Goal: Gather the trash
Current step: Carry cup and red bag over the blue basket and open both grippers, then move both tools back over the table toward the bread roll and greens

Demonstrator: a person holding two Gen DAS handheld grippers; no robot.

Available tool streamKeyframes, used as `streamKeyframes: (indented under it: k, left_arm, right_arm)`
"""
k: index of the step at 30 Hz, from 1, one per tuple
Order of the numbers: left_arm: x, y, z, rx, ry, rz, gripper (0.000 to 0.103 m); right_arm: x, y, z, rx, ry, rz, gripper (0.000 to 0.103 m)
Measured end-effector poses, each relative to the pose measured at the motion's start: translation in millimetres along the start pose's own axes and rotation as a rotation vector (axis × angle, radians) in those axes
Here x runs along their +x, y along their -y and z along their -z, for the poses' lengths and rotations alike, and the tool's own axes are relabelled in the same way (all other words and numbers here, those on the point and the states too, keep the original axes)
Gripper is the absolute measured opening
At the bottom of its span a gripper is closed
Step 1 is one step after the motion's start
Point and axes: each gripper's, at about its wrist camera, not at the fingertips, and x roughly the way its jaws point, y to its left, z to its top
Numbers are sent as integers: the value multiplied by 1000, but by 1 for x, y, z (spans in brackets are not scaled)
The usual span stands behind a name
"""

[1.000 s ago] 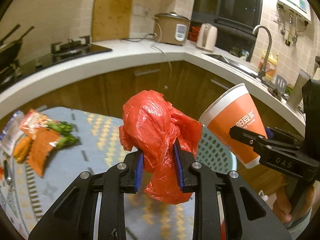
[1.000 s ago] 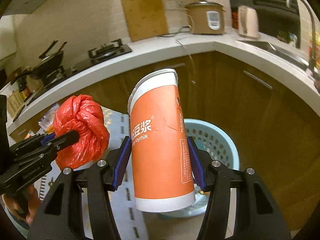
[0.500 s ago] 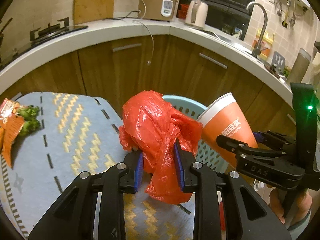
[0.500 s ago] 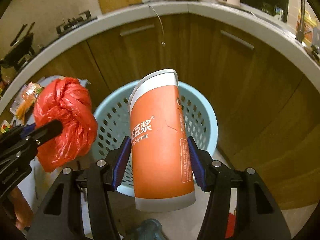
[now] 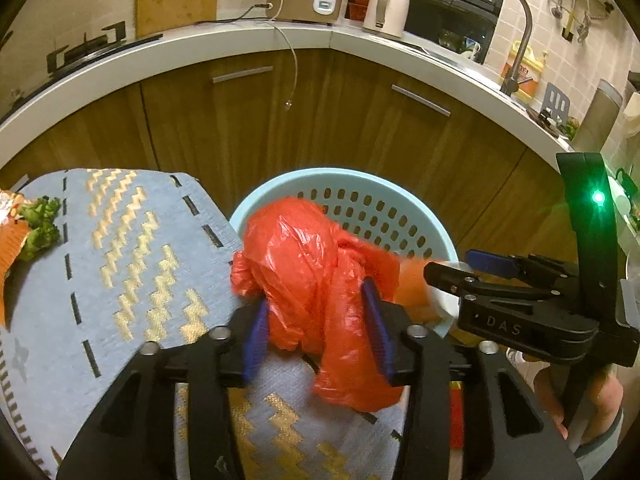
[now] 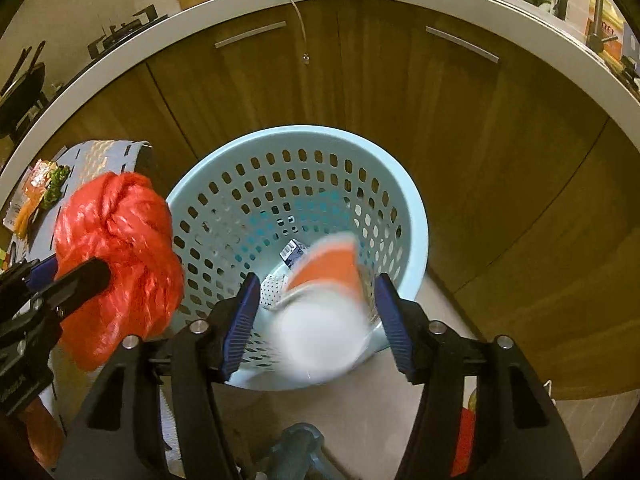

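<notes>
Left gripper (image 5: 316,336): jaws just opening, soft light red bag (image 5: 312,280) slipping free.
Right gripper (image 6: 316,316): jaws just opening, stiff cup (image 6: 324,300) dropping into basket (image 6: 404,196).

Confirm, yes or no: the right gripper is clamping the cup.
No: the cup is blurred, dropping toward the basket, clear of the right gripper's open pads.

Both hand-held grippers' jaws have just been opening; the cup (image 6: 320,304) drops blurred into the basket (image 6: 416,216)
</notes>
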Motion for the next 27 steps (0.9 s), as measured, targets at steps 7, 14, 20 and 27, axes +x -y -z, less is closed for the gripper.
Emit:
streamKeyframes:
  k: [7, 14, 20, 27]
  left_arm:
    - [-13, -7, -1, -21, 42, 8, 66]
    - [-26, -23, 0, -74, 73, 2, 71]
    - [-38, -39, 6, -122, 93, -10, 71]
    - [-60, -62, 13, -171, 131, -39, 71]
  right_arm:
    - [-5, 1, -2, 7, 16, 1, 59]
    - [-15, -7, -4, -7, 47, -17, 59]
    - [-25, -26, -6, -50, 74, -36, 59]
    - [-37, -63, -11, -120, 111, -80, 59]
